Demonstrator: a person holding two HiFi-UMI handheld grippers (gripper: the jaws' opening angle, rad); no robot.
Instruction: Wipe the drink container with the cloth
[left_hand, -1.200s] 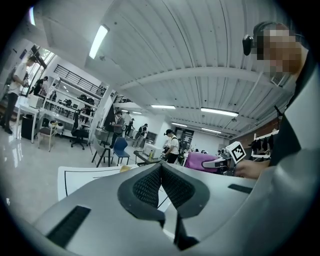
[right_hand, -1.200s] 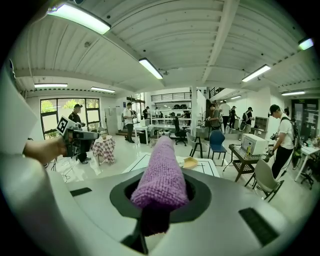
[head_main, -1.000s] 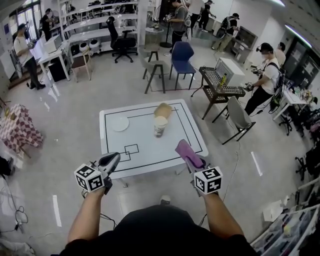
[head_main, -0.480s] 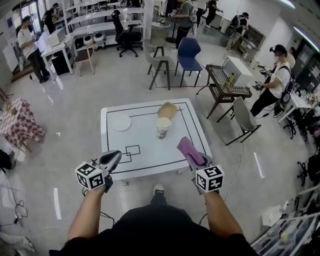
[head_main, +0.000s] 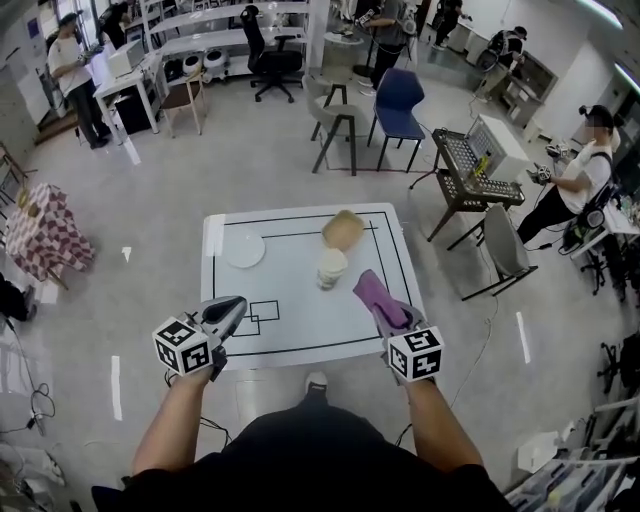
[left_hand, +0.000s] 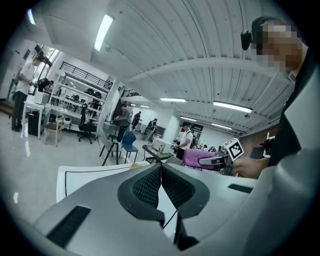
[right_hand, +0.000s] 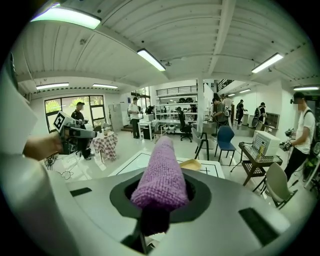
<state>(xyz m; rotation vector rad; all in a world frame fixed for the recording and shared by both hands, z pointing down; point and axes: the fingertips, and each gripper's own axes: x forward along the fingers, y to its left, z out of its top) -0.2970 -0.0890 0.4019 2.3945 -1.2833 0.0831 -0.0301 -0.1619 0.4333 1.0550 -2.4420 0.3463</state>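
A white drink cup (head_main: 331, 268) stands upright near the middle of the white table (head_main: 290, 315). Behind it lies a tan bowl-like container (head_main: 343, 231), seen also as the tan container (right_hand: 191, 164) past the cloth. My right gripper (head_main: 370, 293) hovers over the table's near right edge, shut on a purple knitted cloth (head_main: 377, 299) that sticks out forward; the purple cloth (right_hand: 160, 175) fills the right gripper view. My left gripper (head_main: 226, 313) is over the near left edge, jaws shut with nothing between them, and the left gripper (left_hand: 161, 172) shows its pads pressed together.
A white plate (head_main: 244, 249) lies at the table's far left. Black lines and a small square (head_main: 263, 311) mark the tabletop. Chairs (head_main: 397, 103), a stool, a rack with equipment (head_main: 472, 170) and several people stand around the room beyond the table.
Both grippers and the view have moved forward toward the table; the table now sits closer beneath them. The cloth stays in the right gripper, and the left stays shut.
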